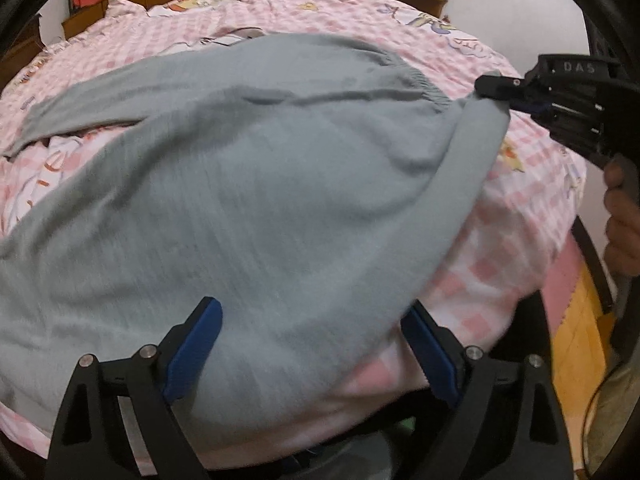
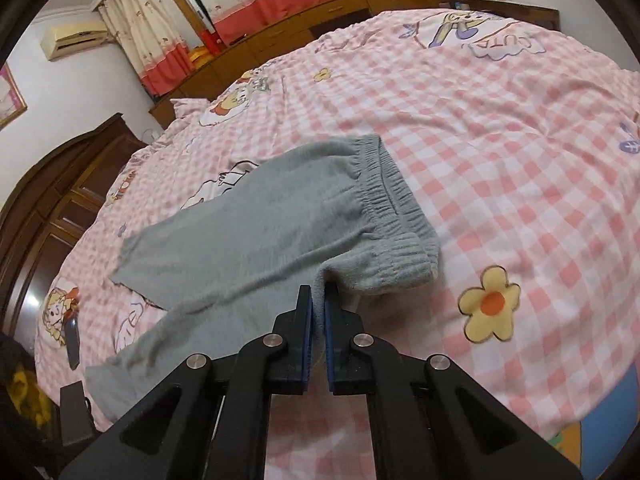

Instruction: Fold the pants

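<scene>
Left wrist view: the grey pants [image 1: 224, 184] fill the centre and left of the frame, spread over a pink-and-white checked bedspread [image 1: 516, 248] printed with cartoon figures. The left gripper [image 1: 312, 316] shows at the bottom of the frame with its blue-padded jaws standing wide apart above the cloth, holding nothing. At the upper right, the right gripper [image 1: 486, 88] pinches the garment close to the elastic waistband [image 1: 416, 80], and a band of fabric runs taut from that grip down toward the lower centre. A hand [image 1: 624, 216] grips its handle at the right edge.

Right wrist view: the jaws are closed on a fold of the grey cloth at bottom centre, and a ribbed cuff [image 2: 396, 266] lies just beside the gathered waistband, right of centre. One leg trails to the lower left.

Step in hand, as judged: a leg end appears already brought up to the waist, so a fold is under way with the right side raising an edge. The next move likely calls for the left jaws to close on the near cloth so both ends travel together, keeping the edge level.

Materials: soft knit, fleece-like nap, limp and prone to sagging; waistband shirred and puckered; cuff ribbed. The bedspread is thin and wrinkled, and may drag with the garment.
</scene>
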Action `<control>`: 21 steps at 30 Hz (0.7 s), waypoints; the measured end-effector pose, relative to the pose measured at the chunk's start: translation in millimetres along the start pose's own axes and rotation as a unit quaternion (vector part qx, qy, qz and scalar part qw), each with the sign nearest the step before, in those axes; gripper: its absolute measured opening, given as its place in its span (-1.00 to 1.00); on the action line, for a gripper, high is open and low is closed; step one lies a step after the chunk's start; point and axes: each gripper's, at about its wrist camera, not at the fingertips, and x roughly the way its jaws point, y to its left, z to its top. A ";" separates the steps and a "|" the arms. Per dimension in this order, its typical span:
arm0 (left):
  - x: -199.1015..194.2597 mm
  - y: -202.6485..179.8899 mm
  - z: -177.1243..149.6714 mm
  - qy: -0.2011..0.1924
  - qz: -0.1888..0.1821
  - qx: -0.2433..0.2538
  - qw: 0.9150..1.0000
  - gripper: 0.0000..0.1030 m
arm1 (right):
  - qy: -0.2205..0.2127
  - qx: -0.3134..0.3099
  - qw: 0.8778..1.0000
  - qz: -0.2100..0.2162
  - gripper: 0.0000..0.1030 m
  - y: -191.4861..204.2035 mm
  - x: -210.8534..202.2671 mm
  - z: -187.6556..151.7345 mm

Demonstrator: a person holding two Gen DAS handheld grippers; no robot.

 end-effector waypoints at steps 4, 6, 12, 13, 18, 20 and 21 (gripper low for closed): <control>-5.1 10.3 8.1 -0.041 0.047 -0.003 0.998 0.42 | 0.016 -0.018 1.000 -0.001 -0.88 -1.6 12.3 4.4; -11.4 18.7 15.6 -0.060 0.024 -0.008 0.998 -0.22 | 0.023 -0.030 0.999 -0.003 -0.88 -3.9 17.0 5.1; -3.8 34.2 35.4 -0.039 -0.042 -0.046 0.997 -0.71 | 0.064 -0.061 0.996 0.017 -0.59 -17.8 16.0 2.4; -1.8 36.9 36.4 -0.034 -0.047 -0.053 0.997 -0.70 | 0.073 -0.074 0.994 0.017 -0.53 -19.9 14.3 1.0; 5.7 49.4 37.8 -0.017 -0.072 -0.092 0.993 -0.68 | 0.101 -0.159 0.982 -0.024 -0.04 -25.5 -1.2 -7.6; 6.4 48.8 37.8 -0.015 -0.072 -0.098 0.992 -0.68 | 0.088 -0.219 0.970 -0.053 -0.04 -21.6 -10.1 -10.7; 6.7 50.0 37.9 -0.015 -0.073 -0.099 0.992 -0.68 | 0.088 -0.252 0.961 -0.070 -0.03 -18.7 -13.4 -12.2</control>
